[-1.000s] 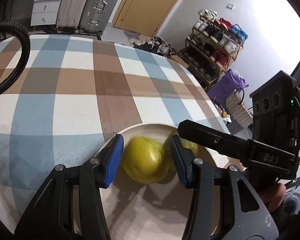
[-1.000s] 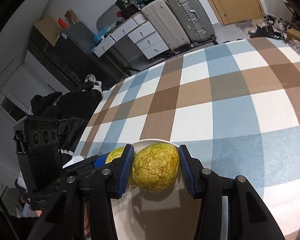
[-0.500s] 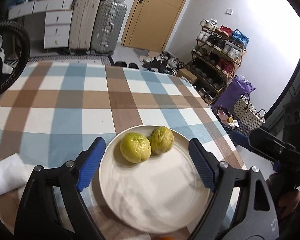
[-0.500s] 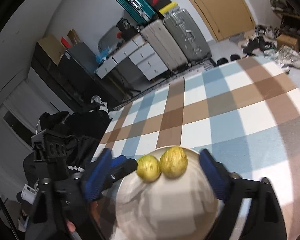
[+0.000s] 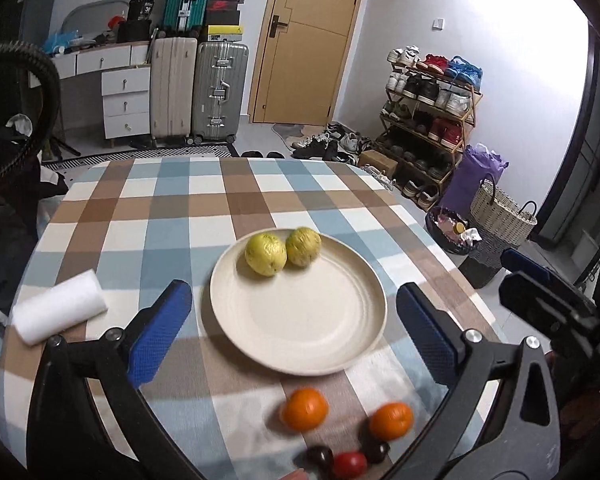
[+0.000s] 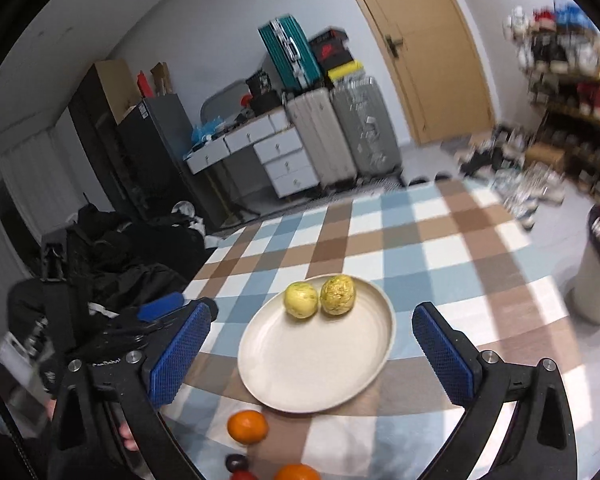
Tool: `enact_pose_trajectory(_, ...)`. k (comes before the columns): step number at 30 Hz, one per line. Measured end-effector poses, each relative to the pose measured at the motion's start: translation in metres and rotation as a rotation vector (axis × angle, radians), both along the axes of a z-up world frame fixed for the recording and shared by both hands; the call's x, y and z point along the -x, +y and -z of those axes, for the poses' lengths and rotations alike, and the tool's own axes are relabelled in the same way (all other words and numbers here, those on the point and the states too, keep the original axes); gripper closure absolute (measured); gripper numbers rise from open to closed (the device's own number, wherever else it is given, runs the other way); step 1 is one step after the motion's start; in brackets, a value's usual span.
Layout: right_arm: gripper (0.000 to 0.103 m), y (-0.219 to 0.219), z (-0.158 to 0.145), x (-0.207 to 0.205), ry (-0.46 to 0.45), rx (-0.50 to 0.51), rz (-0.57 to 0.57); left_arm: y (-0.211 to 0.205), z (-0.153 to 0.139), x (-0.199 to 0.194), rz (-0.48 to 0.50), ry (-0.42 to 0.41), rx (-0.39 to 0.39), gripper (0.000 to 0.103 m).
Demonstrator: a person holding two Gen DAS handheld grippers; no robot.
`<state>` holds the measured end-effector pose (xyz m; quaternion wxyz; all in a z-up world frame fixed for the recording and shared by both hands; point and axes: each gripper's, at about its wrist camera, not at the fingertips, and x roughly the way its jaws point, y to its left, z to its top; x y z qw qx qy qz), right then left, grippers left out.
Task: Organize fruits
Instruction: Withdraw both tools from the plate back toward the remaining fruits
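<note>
A cream plate [image 5: 300,320] [image 6: 320,364] sits on the checked tablecloth and holds two yellow-green fruits side by side at its far edge: a smooth one [image 5: 265,254] [image 6: 300,299] and a wrinkled one [image 5: 303,246] [image 6: 337,294]. Two oranges [image 5: 304,409] [image 5: 391,420] lie on the cloth in front of the plate, with two dark plums [image 5: 319,456] and a small red fruit [image 5: 350,464] nearer me. My left gripper [image 5: 292,332] is open and empty above the plate's near side. My right gripper [image 6: 312,356] is open and empty, also raised over the plate.
A rolled white towel [image 5: 58,312] lies on the table at the left. The right gripper's body [image 5: 552,312] shows at the right of the left wrist view. A white bin [image 6: 596,280] stands beyond the table's right edge. Suitcases and a shoe rack stand behind.
Both grippers let go of the two yellow-green fruits on the plate, opened wide and drew back and up. The oranges and small fruits in front of the plate have come into view.
</note>
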<state>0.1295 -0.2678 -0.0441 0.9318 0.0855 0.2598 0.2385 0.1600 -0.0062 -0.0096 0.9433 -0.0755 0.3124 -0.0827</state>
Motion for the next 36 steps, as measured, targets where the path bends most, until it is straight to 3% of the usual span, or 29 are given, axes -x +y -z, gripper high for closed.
enact_pose_trajectory(4, 0.0, 0.005, 0.003, 0.035, -0.069, 0.068, 0.004, -0.006, -0.001, 0.031, 0.004, -0.009, -0.012, 0.001)
enact_pose_trajectory(12, 0.0, 0.001, 0.02, 0.074, -0.064, 0.057, 0.008, -0.007, 0.019, 0.074, 0.01, 0.028, -0.011, 0.001)
enact_pose_trajectory(21, 0.0, 0.003, 0.051, 0.093, 0.029, 0.094, 0.008, 0.004, 0.058, 0.092, -0.011, 0.093, 0.007, 0.001)
enact_pose_trajectory(36, 0.001, 0.019, 0.113, 0.068, 0.231, 0.096, -0.038, 0.022, 0.093, 0.082, -0.001, 0.165, 0.05, 0.001)
